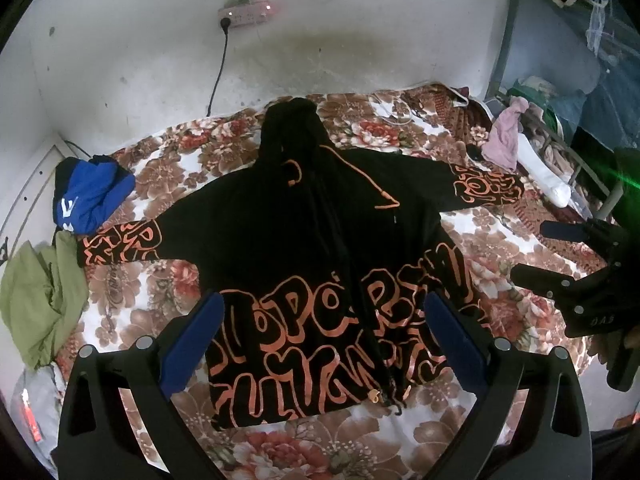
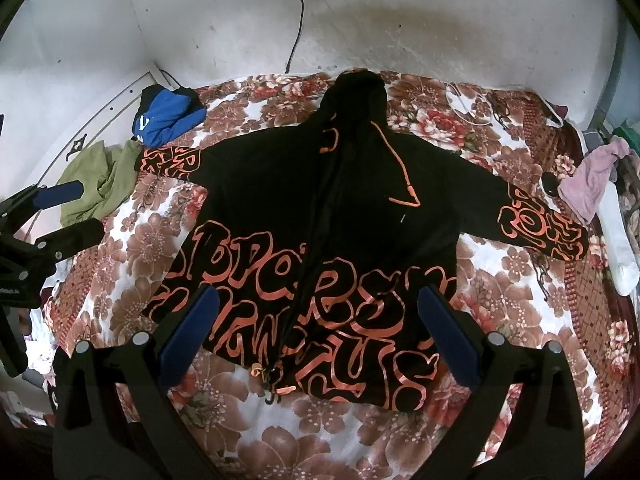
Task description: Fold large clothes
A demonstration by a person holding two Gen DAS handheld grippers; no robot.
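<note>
Hoodie (image 1: 320,240) is laid flat on the bed (image 1: 500,248), sleeves out. Left tongs (image 1: 324,344) and right tongs (image 2: 318,332) are held spread above its hem, nothing pinched. Only one layer may be caught, so the fold could skew.

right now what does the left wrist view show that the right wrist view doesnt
Only the left wrist view: a metal bunk frame at the right edge, a red glow at lower left, and the right claw, open.

Only the right wrist view: the left claw, open, at the left edge.

Both: the black hoodie spread flat with sleeves out on the floral blanket, blue cloth, green cloth, pink cloth and the wall power strip.
</note>
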